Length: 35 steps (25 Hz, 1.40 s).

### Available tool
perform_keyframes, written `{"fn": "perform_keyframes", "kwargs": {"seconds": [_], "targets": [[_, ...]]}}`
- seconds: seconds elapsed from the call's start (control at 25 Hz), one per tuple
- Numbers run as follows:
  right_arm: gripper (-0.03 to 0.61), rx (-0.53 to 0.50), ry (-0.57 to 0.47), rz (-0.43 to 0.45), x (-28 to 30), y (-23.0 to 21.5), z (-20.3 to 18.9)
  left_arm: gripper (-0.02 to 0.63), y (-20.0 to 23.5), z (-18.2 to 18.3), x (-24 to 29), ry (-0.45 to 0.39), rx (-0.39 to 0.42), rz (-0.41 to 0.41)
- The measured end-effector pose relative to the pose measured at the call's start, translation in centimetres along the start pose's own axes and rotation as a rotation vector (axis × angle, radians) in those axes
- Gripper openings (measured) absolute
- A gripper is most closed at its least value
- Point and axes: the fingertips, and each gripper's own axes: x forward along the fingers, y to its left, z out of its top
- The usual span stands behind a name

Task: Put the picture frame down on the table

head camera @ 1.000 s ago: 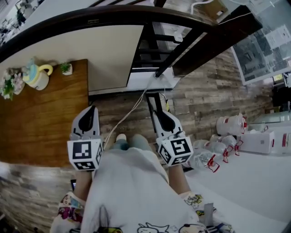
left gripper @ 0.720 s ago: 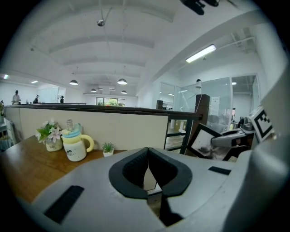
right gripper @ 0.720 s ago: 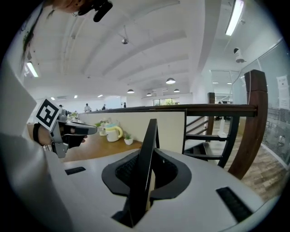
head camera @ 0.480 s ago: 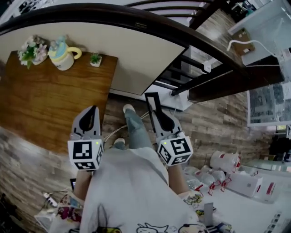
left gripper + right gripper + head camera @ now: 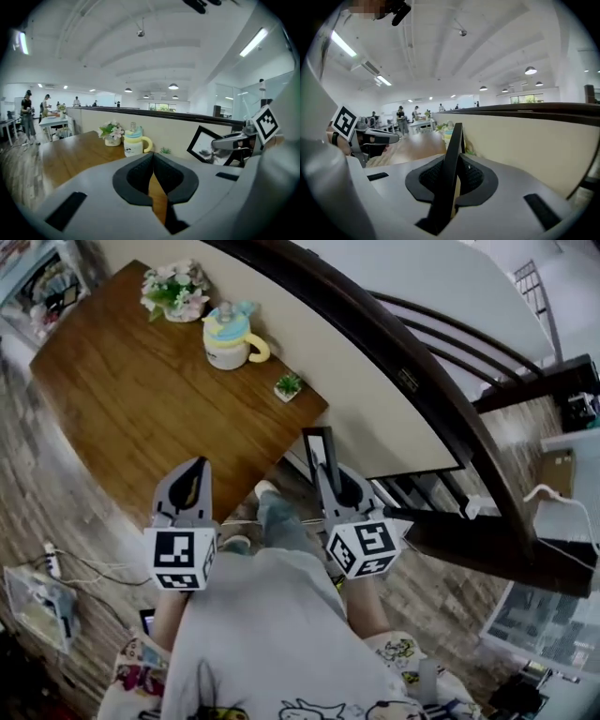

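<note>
At upper left the table [image 5: 122, 409] is showing warm brown wood grain, the mug [image 5: 228, 341] is showing cream with a yellow handle, and the picture frame [image 5: 317, 454] at centre is showing black.

Head cam looks steeply down on the table [image 5: 122, 409] from above. Cams on the left gripper [image 5: 195, 467] and right gripper [image 5: 333, 474] sit right behind their jaws, facing roughly level across that same table.
</note>
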Motion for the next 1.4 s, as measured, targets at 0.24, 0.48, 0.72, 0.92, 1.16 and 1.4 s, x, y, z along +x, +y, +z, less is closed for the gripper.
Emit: {"fn": "perform_keyframes", "kwargs": {"seconds": [0.24, 0.48, 0.72, 0.92, 1.16, 1.4], "targets": [[0.044, -0.08, -0.007, 0.239, 5.7, 0.2, 4.1, 0.005, 2.7, 1.5, -0.2, -0.019, -0.083, 0.242], [0.044, -0.137, 0.006, 0.453, 10.0, 0.8, 6.2, 0.005, 3.9, 3.1, -0.9, -0.071, -0.15, 0.456], [0.044, -0.199, 0.035, 0.626, 13.0, 3.2, 6.6, 0.005, 4.6, 1.9, -2.5, -0.079, -0.217, 0.622], [0.044, -0.232, 0.053, 0.733, 14.7, 5.7, 6.5, 0.005, 5.5, 0.8, -4.6, -0.076, -0.261, 0.734], [0.044, -0.261, 0.077, 0.79, 15.7, 8.4, 6.2, 0.005, 6.7, -0.3, -6.9, -0.078, -0.295, 0.805], [0.044, -0.278, 0.099, 0.774, 16.5, 10.1, 6.0, 0.005, 8.3, -1.1, -7.7, -0.073, -0.32, 0.793]]}}
